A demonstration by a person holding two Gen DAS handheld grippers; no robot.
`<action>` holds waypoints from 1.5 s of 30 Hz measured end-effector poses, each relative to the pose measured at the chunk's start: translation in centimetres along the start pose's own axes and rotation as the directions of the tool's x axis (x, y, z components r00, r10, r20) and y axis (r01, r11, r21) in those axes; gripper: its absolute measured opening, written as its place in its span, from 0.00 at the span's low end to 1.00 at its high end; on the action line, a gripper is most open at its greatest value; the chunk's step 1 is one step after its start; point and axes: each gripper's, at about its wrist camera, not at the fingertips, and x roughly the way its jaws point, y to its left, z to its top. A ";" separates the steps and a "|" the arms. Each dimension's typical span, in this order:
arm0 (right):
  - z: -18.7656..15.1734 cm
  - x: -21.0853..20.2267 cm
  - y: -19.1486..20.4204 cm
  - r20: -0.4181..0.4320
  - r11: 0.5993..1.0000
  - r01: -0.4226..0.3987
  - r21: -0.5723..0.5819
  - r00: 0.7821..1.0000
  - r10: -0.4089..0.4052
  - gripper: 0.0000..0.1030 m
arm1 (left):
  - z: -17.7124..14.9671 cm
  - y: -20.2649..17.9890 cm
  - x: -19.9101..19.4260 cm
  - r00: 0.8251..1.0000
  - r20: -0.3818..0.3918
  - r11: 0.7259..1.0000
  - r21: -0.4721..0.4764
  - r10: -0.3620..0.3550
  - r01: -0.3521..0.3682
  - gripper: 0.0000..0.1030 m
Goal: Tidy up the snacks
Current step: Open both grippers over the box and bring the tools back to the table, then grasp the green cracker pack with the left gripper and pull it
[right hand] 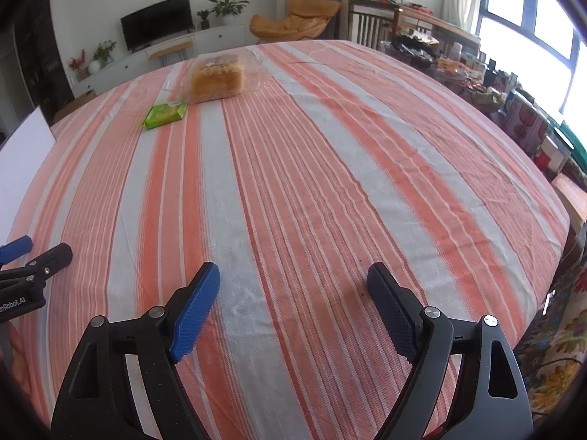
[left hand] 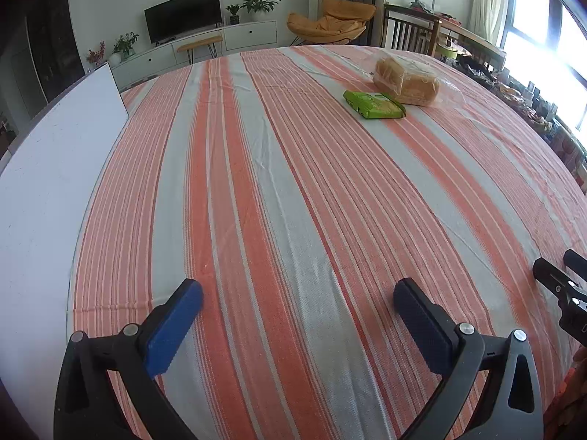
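Both the left gripper [left hand: 299,299] and right gripper [right hand: 293,282] are held spread and empty over the cloth [left hand: 293,190]. The bread [left hand: 405,80] and green pack [left hand: 374,104], touching, are seen well ahead. The loose bag may be snagged, dragging the pack. Shelf clutter [right hand: 524,124] is shown only rightward.

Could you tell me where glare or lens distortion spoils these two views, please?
Left wrist view: the window at upper right blows out white, and the striped tablecloth bulges like a dome. Right wrist view: the same window glares less, the bagged bread is slightly soft, and black vignetting fills the corners.
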 end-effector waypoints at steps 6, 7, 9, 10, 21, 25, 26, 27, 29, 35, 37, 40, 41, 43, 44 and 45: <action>0.0 0.0 0.1 -0.002 1.000 -0.007 -0.006 1.000 0.007 0.86 | 2.6 -1.8 1.5 0.994 -0.096 0.999 0.015 -0.050 0.052 1.00; 0.0 0.0 0.1 -0.002 1.000 -0.008 -0.007 1.000 0.007 0.86 | 3.7 -2.3 2.0 0.990 -0.118 0.997 0.023 -0.075 0.079 1.00; 0.0 0.0 0.1 -0.003 1.000 -0.010 -0.009 1.000 0.010 0.87 | 6.2 -3.1 3.3 0.980 -0.153 0.992 -0.002 -0.127 0.128 1.00; 0.0 0.0 0.1 -0.004 1.000 -0.011 -0.011 1.000 0.011 0.88 | 7.5 -3.3 3.9 0.975 -0.153 0.987 -0.029 -0.159 0.156 1.00; 0.0 0.0 0.1 0.001 1.000 -0.020 -0.022 1.000 0.020 0.89 | 16.8 -8.0 11.0 0.991 -0.129 0.999 0.018 -0.031 0.033 0.98; 0.1 0.1 0.1 0.002 0.999 -0.024 -0.029 1.000 0.025 0.90 | 17.0 -7.0 11.0 0.998 -0.062 1.000 -0.009 -0.009 0.009 0.66; 0.1 0.1 0.1 0.003 0.999 -0.025 -0.030 1.000 0.025 0.90 | 16.9 -6.7 10.7 0.999 -0.046 1.000 -0.004 -0.004 0.004 0.50; 0.1 0.1 0.1 0.004 0.999 -0.025 -0.030 1.000 0.026 0.90 | 16.7 -6.4 10.5 0.999 -0.043 1.000 0.005 0.001 -0.001 0.50; 0.1 0.1 0.1 0.003 0.999 -0.025 -0.030 1.000 0.025 0.91 | 15.9 -5.5 9.9 0.999 -0.045 1.000 0.011 0.004 -0.003 0.50; 0.1 0.1 0.1 0.003 0.999 -0.026 -0.030 1.000 0.026 0.91 | 10.7 -2.1 6.0 0.998 -0.060 1.000 0.030 -0.006 0.008 0.50; 0.1 0.1 0.1 0.003 0.999 -0.025 -0.031 1.000 0.025 0.91 | 8.3 -1.0 4.4 0.998 -0.062 0.999 0.031 -0.015 0.017 0.51; 0.2 0.1 0.1 0.003 0.999 -0.025 -0.030 1.000 0.025 0.91 | 5.4 0.3 2.3 0.998 -0.061 0.999 0.031 -0.021 0.023 0.52; 0.2 0.1 0.1 0.003 0.999 -0.025 -0.030 1.000 0.025 0.91 | 4.6 0.7 1.7 0.998 -0.056 0.999 0.030 -0.019 0.021 0.52; 0.1 0.1 0.0 0.002 0.999 -0.024 -0.028 1.000 0.024 0.91 | 3.7 1.1 1.1 0.999 -0.048 1.000 0.024 -0.015 0.016 0.59; 0.1 0.1 0.0 0.002 0.999 -0.023 -0.027 1.000 0.023 0.91 | 3.3 1.4 1.0 0.999 -0.045 1.000 0.019 -0.011 0.012 0.67; 0.0 0.1 0.0 0.001 0.999 -0.021 -0.025 1.000 0.021 0.91 | 3.2 1.5 1.0 0.999 -0.044 1.000 0.009 -0.005 0.005 0.71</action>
